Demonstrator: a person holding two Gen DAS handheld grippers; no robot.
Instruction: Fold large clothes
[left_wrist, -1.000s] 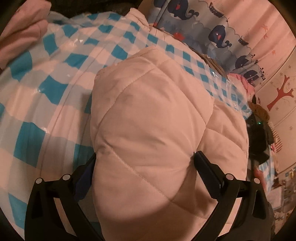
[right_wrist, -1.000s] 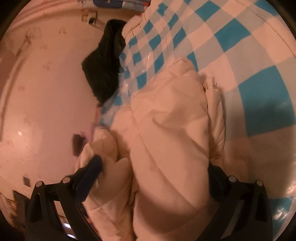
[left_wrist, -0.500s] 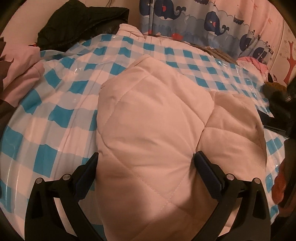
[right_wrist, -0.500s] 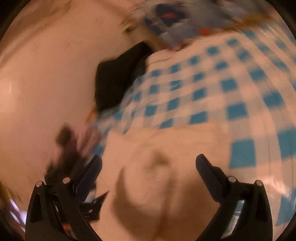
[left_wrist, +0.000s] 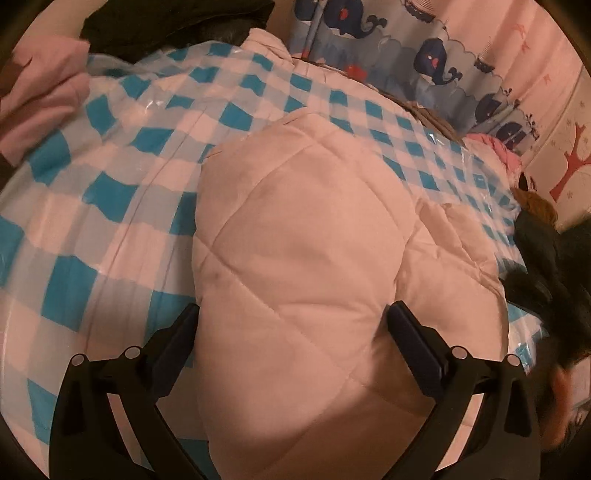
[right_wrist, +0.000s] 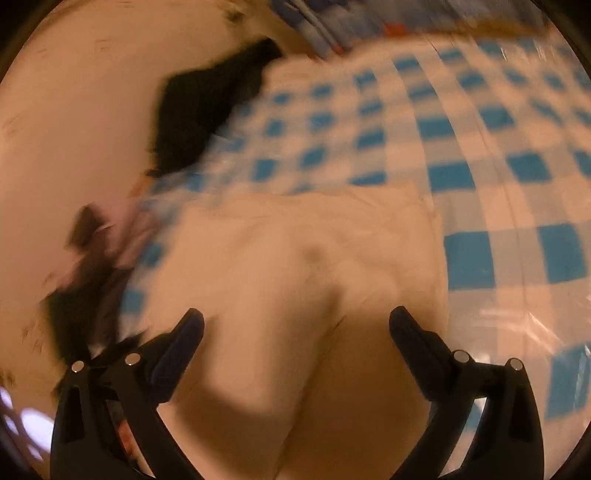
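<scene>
Both your grippers, left (left_wrist: 291, 319) and right (right_wrist: 295, 323), gape wide; the right has swung to the jacket's (left_wrist: 295, 258) 9 o'clock side, so the fold looks finished.

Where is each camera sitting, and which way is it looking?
Left wrist: sits on the left gripper, looking forward along its wide-apart fingers at the quilted jacket on the checked cloth; only those fingers show.
Right wrist: sits on the right gripper, looking across the same jacket toward a black garment; blurred, only its open fingers show.
Shared: jacket and checked cloth.
</scene>
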